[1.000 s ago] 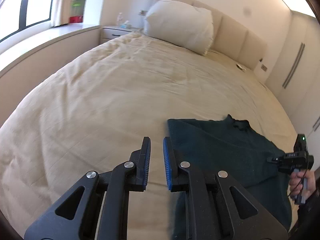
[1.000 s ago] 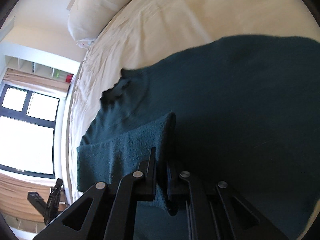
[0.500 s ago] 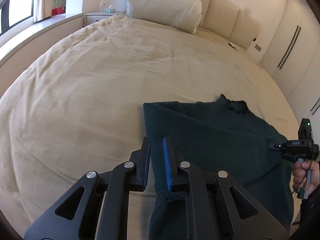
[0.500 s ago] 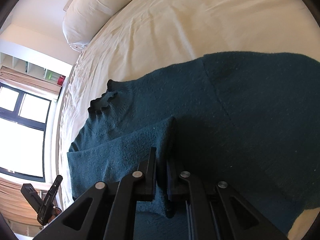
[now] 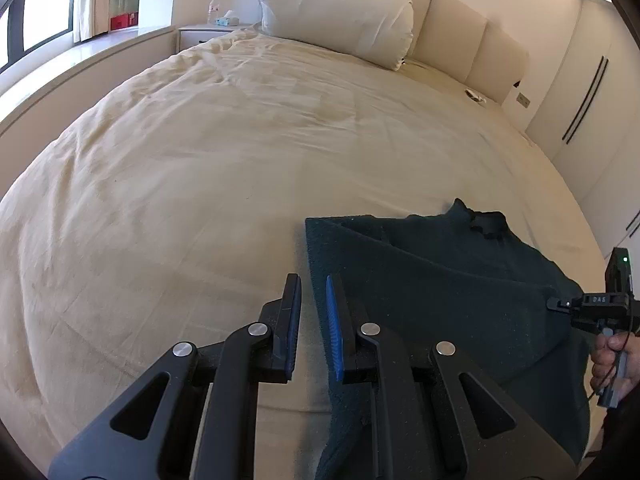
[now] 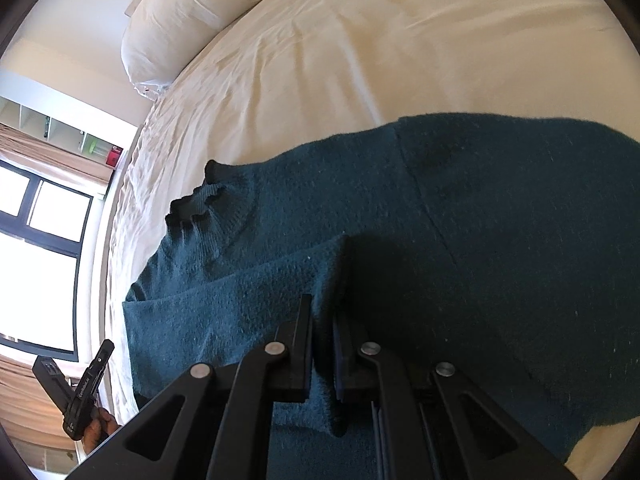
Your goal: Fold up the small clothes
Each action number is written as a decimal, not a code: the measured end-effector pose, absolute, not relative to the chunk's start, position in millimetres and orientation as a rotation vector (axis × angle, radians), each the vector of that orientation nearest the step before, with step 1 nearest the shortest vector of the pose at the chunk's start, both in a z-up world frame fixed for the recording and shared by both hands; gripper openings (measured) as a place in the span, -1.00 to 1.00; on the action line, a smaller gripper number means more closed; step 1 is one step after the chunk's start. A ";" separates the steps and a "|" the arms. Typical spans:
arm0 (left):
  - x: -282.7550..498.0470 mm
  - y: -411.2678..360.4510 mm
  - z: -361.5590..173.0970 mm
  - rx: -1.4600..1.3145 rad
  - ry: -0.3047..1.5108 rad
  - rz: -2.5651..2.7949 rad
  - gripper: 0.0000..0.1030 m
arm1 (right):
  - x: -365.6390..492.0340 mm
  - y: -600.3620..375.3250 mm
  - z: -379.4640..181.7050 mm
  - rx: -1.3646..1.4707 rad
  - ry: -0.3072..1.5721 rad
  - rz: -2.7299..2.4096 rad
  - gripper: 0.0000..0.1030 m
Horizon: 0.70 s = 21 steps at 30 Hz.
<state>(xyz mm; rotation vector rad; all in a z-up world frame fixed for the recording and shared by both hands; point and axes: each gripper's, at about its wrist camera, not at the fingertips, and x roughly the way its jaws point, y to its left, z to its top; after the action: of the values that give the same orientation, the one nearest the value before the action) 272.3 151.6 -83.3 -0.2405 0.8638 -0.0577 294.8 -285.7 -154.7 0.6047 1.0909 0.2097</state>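
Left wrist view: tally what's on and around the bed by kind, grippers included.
Dark teal sweater: 1
White pillow: 1
Bed: 1
Nightstand: 1
Water bottle: 1
Grippers: 2, the left gripper and the right gripper
Total: 7

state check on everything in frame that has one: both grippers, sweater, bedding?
left gripper: fingers slightly apart, holding nothing, beside the sweater's edge
right gripper: shut on a fold of the sweater
sweater: dark teal, lying on the bed, one part folded over its body, fold incomplete
duvet: spread over the bed, lightly wrinkled
pillow: propped against the headboard
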 end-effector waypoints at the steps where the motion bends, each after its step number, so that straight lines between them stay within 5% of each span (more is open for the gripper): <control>1: 272.8 149.8 -84.0 -0.234 0.867 -0.064 -0.75 | 296.2 -284.5 -153.8 0.594 1.092 0.208 -0.84; 21: 287.3 99.6 -121.7 -0.042 0.928 -0.091 -0.75 | 296.7 -272.1 -126.7 0.395 1.018 0.176 -0.84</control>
<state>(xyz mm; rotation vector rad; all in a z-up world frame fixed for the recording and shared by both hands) 287.3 99.6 -121.7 -0.0422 0.9284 -0.0914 296.7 -272.1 -126.7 0.3948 1.0176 0.1762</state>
